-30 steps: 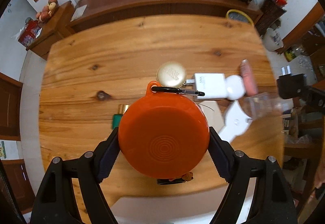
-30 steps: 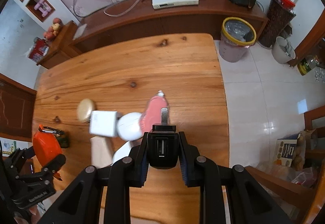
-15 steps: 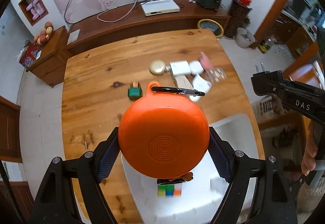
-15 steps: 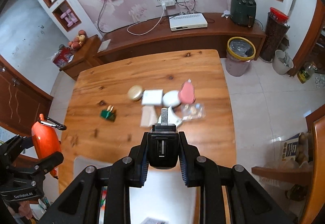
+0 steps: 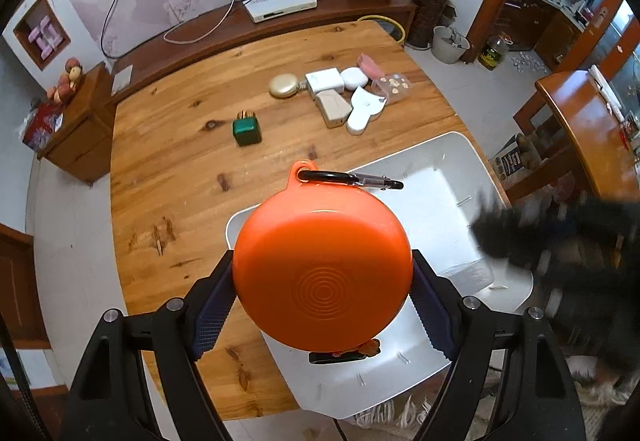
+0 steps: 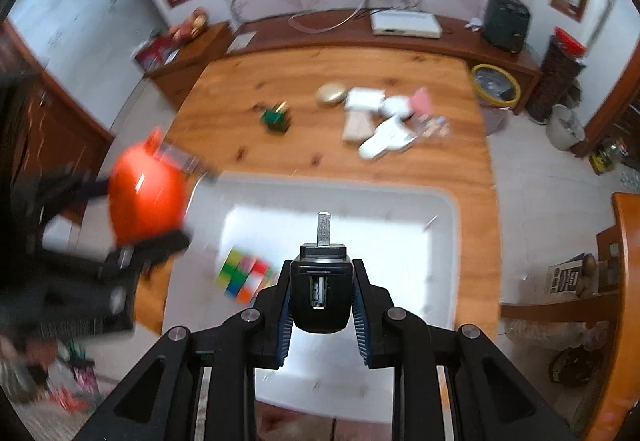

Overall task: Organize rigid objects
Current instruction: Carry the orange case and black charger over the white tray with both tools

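Note:
My left gripper [image 5: 322, 295] is shut on a round orange case [image 5: 322, 269] with a black carabiner [image 5: 350, 180], held above the near-left part of a white bin [image 5: 440, 181]. My right gripper [image 6: 322, 303] is shut on a black plug adapter [image 6: 320, 291] with a metal prong, held above the same bin [image 6: 400, 209]. A colourful cube [image 6: 246, 275] lies in the bin. The left gripper and orange case [image 6: 146, 197] show blurred at the left of the right wrist view.
On the wooden table [image 5: 168, 161] beyond the bin lie a green block [image 5: 247, 130], a gold round tin [image 5: 284, 85], white boxes [image 5: 325, 79], a tan box [image 5: 332, 107], a white flat piece [image 5: 363, 109], a pink item [image 5: 370, 61] and a clear packet [image 5: 392, 83].
Both grippers have pulled back and up from the table with their objects. The white bin has come into view beneath them. The right gripper now shows blurred in the left wrist view.

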Demonstrator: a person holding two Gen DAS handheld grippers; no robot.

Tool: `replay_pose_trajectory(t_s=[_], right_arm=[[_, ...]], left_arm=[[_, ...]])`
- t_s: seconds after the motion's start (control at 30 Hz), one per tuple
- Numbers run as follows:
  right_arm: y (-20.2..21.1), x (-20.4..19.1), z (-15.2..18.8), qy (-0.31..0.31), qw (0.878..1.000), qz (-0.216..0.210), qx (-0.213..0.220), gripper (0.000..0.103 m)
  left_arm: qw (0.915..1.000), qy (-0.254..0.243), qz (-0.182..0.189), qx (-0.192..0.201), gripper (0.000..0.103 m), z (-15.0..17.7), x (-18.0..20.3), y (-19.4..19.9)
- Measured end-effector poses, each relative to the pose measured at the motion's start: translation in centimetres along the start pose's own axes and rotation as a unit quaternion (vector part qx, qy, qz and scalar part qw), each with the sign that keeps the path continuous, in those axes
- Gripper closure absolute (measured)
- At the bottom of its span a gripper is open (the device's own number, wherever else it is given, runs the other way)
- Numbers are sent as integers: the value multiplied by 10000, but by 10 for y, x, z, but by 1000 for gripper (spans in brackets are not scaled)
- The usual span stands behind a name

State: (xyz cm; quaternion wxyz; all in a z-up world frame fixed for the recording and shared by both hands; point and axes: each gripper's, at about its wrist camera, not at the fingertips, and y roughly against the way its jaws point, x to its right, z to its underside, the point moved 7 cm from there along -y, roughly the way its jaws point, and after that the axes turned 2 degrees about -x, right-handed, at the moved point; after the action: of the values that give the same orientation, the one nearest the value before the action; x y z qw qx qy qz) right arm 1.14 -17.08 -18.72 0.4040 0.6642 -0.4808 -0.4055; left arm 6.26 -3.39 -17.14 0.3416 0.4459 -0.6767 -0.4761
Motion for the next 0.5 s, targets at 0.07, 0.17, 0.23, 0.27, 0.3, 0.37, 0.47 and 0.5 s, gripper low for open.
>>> replay_pose_trajectory(t_s=[0.07, 0.17, 0.23, 0.27, 0.3, 0.37, 0.47, 0.5], right_arm=[[-12, -14, 17, 160, 9997, -110, -178, 77], [-33, -30, 39, 349, 9981, -272, -420, 77], [-50, -35, 51, 306, 9966, -410, -650, 77], [-55, -36, 55, 285, 9959, -462, -719, 77], [-62, -36, 60, 269, 9947, -553, -819, 77], [-71, -38, 67, 234, 9926, -705, -959, 77], [-82, -41, 76, 176, 9899, -904, -1080, 77], [-86, -42, 78, 155, 9892, -937, -1116, 77]], left_arm=[[10000, 30, 14, -47, 20, 2, -4, -6], [10000, 14, 4, -77, 20, 4, -8, -12], [10000, 9, 17, -89, 20, 5, -10, -18], [10000, 8, 40, -88, 20, 6, -11, -21], [9999, 11, 58, -97, 20, 6, -11, -26], [9999, -9, 66, -138, 20, 7, -12, -34], [9997, -26, 95, -232, 20, 8, -11, -47], [9996, -29, 101, -259, 20, 8, -11, -49]])
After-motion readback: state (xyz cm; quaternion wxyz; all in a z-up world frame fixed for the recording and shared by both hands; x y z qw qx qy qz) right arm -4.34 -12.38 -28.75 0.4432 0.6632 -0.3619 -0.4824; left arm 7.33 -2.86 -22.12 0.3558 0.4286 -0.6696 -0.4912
